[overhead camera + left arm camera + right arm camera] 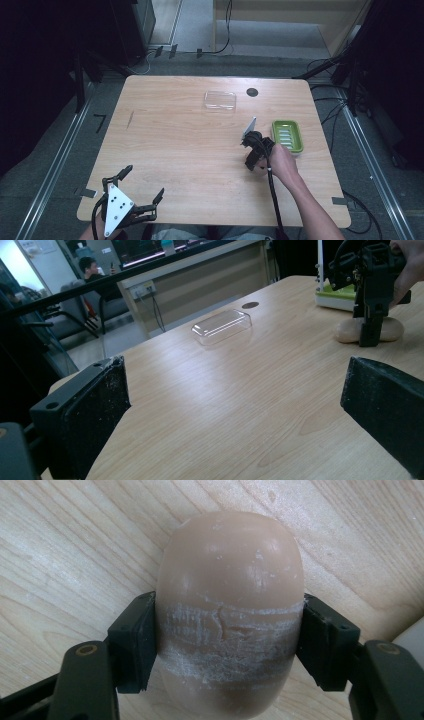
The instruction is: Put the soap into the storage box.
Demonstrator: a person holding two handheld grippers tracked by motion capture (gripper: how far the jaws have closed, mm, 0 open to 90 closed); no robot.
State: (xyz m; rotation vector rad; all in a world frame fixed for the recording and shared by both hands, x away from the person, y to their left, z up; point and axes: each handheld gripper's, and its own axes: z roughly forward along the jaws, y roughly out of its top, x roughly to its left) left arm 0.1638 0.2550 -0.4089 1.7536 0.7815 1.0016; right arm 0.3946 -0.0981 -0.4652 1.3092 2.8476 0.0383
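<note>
A tan oval soap bar (230, 580) lies on the wooden table (180, 145), just left of a green soap dish (287, 136). My right gripper (230, 645) points straight down on it, and both pads press against the bar's sides, where a band of white scuff marks runs across it. In the left gripper view the soap bar (346, 331) rests flat on the wood under that upright right gripper (369, 332). My left gripper (145, 182) hovers over the table's front left corner, open wide with nothing between its jaws (235, 405).
A clear plastic lid (220, 100) lies at the back middle of the table, with a dark round hole (252, 92) to its right. The green soap dish (335, 297) stands near the right edge. Cables and stands ring the table on the floor.
</note>
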